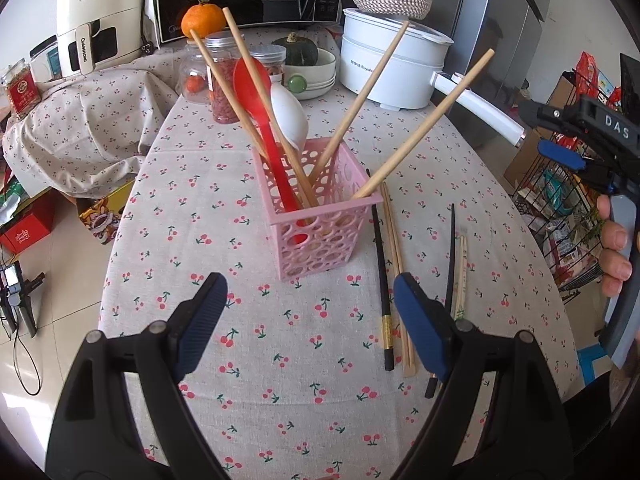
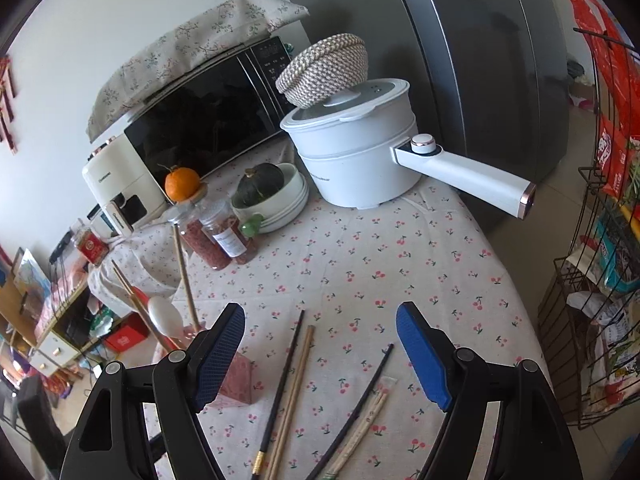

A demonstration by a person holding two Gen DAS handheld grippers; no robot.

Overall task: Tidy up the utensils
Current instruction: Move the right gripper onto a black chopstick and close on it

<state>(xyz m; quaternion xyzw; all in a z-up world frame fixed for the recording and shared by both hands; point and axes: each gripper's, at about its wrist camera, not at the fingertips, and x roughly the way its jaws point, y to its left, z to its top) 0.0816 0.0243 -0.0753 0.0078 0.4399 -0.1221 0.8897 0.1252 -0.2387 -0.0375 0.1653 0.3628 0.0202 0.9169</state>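
My left gripper (image 1: 310, 312) gapes wide and empty before the pink perforated plastic basket (image 1: 320, 228) – wooden chopsticks (image 1: 360, 100), a red spoon (image 1: 256, 92) and a white spoon (image 1: 289, 116) lean inside. Right gripper (image 2: 320, 340), open too, hovers over loose black chopsticks (image 2: 286, 368) and bamboo ones (image 2: 296, 384) on the cherry-print tablecloth (image 2: 360, 264); its view alone shows the white pot's handle (image 2: 468, 176).

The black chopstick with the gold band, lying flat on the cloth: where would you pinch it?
I'd take the black chopstick with the gold band mid-shaft from straight above, fingers across its length. It lies flat beside the pair of pale wooden chopsticks, so the inner finger has little room; the open right gripper hangs nearby.
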